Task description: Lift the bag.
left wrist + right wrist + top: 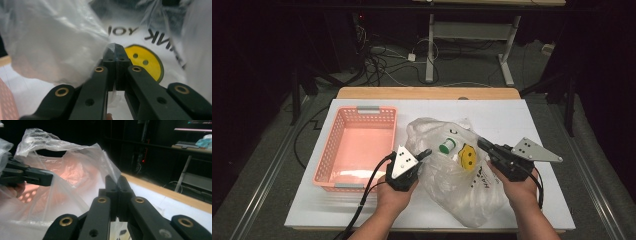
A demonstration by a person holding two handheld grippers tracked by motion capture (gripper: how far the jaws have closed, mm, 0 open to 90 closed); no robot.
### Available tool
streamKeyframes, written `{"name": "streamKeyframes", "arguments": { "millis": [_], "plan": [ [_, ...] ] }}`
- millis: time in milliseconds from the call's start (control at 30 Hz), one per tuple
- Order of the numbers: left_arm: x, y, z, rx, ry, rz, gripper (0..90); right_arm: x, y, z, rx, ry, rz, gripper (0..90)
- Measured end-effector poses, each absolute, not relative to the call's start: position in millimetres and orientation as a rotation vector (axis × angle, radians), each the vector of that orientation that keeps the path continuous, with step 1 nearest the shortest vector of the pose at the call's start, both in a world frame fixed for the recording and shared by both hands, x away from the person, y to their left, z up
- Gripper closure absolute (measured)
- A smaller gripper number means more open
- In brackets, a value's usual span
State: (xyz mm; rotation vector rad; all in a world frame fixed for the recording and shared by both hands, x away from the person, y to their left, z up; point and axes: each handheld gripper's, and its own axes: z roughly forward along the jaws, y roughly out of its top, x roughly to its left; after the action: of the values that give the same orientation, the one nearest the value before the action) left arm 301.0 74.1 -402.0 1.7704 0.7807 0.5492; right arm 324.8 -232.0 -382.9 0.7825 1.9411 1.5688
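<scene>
1. Gripping the clear plastic bag (457,170) at opposite edges, both tools were clamped on film: left gripper (424,153) pinched the bag's left side, right gripper (482,144) its right side.
2. Left gripper view showed jaws closed together with a fold of film caught at the tips; right gripper view showed the same.
3. Bag lay on the white table (512,120), just beside the pink basket (357,145). Judged purpose: pulling the two edges apart to open the mouth and reach the contents.
4. Inside, a green-capped white item (446,147) sat near the yellow smiley print (467,156).
5. Hard to make out: the item's body, blurred by wrinkled film; bag lettering was cut off.
</scene>
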Motion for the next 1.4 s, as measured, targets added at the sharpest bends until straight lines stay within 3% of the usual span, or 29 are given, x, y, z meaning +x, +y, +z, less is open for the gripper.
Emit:
{"name": "streamKeyframes", "arguments": {
  "millis": [333,567,767,867,1100,1400],
  "plan": [
    [324.7,63.2,-349.5,1.668,0.691,0.654,88.1,345.0,-218.9,-356.3,0.793,1.812,1.6,90.0],
    [344.7,43.5,-299.4,1.63,0.619,0.705,88.0,357.3,-220.0,-317.2,0.773,1.713,1.607,90.0],
    [354.1,26.7,-270.1,1.601,0.566,0.701,88.0,363.8,-229.9,-285.0,0.758,1.637,1.611,90.0],
    [356.6,19.1,-260.9,1.595,0.553,0.686,88.0,370.8,-232.1,-286.5,0.794,1.648,1.601,90.0],
    [369.9,15.4,-268.6,1.623,0.586,0.687,88.0,388.9,-234.4,-313.4,0.88,1.708,1.557,90.0],
    [404.3,21.3,-295.0,1.69,0.724,0.672,87.7,398.0,-267.2,-292.7,0.929,1.6,1.522,90.0]
  ]
}}
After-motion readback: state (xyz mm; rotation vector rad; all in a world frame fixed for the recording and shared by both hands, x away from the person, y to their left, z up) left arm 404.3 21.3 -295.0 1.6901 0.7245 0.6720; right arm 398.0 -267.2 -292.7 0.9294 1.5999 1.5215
